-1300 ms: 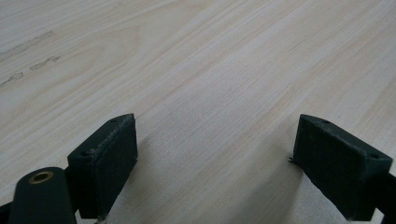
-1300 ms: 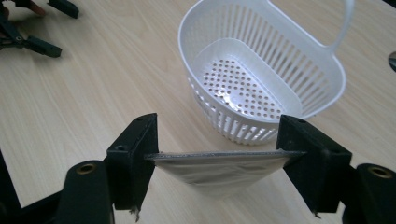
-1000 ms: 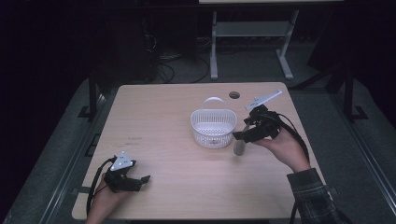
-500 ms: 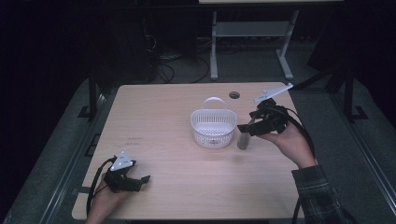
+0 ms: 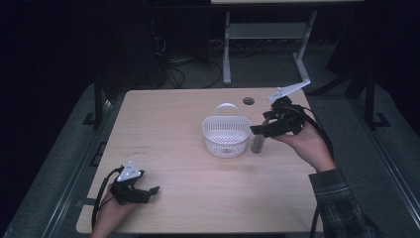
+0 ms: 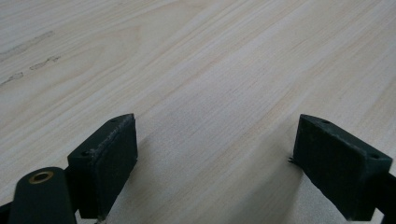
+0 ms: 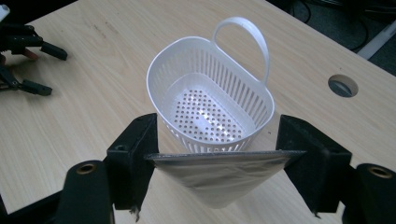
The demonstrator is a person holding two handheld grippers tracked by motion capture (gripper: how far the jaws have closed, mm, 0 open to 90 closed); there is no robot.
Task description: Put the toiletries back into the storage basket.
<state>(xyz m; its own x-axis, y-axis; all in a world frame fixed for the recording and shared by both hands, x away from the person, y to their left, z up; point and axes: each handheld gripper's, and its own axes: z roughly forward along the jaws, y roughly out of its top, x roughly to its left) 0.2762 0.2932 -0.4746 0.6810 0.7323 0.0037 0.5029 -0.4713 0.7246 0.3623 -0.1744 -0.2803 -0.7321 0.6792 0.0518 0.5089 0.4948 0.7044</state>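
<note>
My left gripper (image 5: 148, 191) rests low at the near left, my left hand (image 5: 111, 213) wrapped around its back, and its jaws stand wide apart with nothing between the pads (image 6: 109, 158). My right gripper (image 5: 258, 131) is lifted at the far right, aimed leftward and, as far as I can tell from above, tipped slightly down. My right hand (image 5: 307, 146) cradles it from beneath, forearm angling in from the lower right, and its jaws are clamped on something held between them.
</note>
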